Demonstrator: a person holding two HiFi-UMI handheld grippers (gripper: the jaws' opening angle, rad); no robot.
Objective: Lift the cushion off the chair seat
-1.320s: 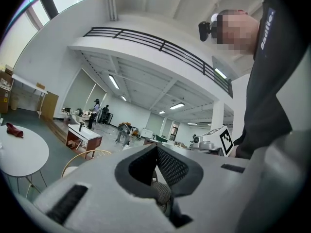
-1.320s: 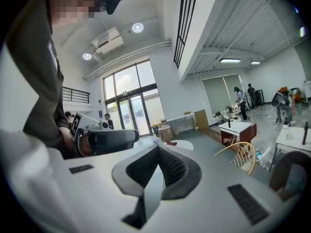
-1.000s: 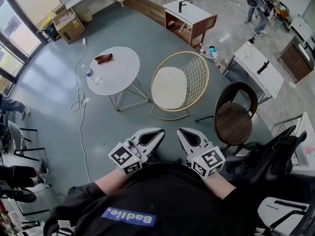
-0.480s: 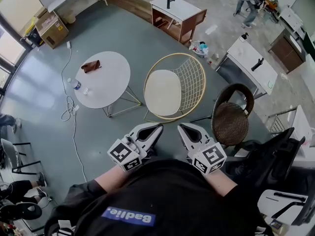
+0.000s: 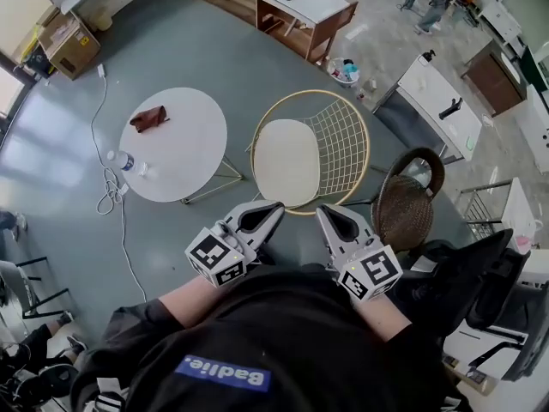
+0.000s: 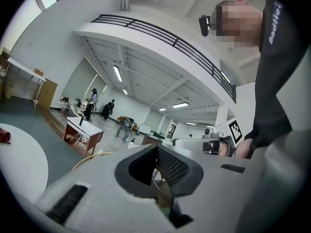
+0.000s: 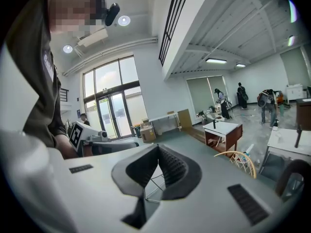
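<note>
In the head view a cream oval cushion [image 5: 287,161] lies on the seat of a gold wire chair [image 5: 341,140]. My left gripper [image 5: 271,208] and right gripper [image 5: 328,212] are held side by side just short of the chair's near rim, both shut with nothing in them. Neither touches the cushion. In the left gripper view the shut gripper [image 6: 157,148] points level and the chair's wire mesh [image 6: 171,166] shows behind its tips. The right gripper view shows that gripper [image 7: 158,148] shut, with the gold chair rim [image 7: 241,156] to its right.
A round white table [image 5: 184,157] stands left of the chair, with a brown pouch [image 5: 148,117] and a bottle [image 5: 119,159]. A brown wicker chair [image 5: 407,206] stands to the right, a black office chair [image 5: 480,273] beyond it. A wooden desk [image 5: 306,5] is behind.
Both grippers have travelled forward together towards the wire chair, which now lies much closer to their tips. Both stayed shut and empty.
</note>
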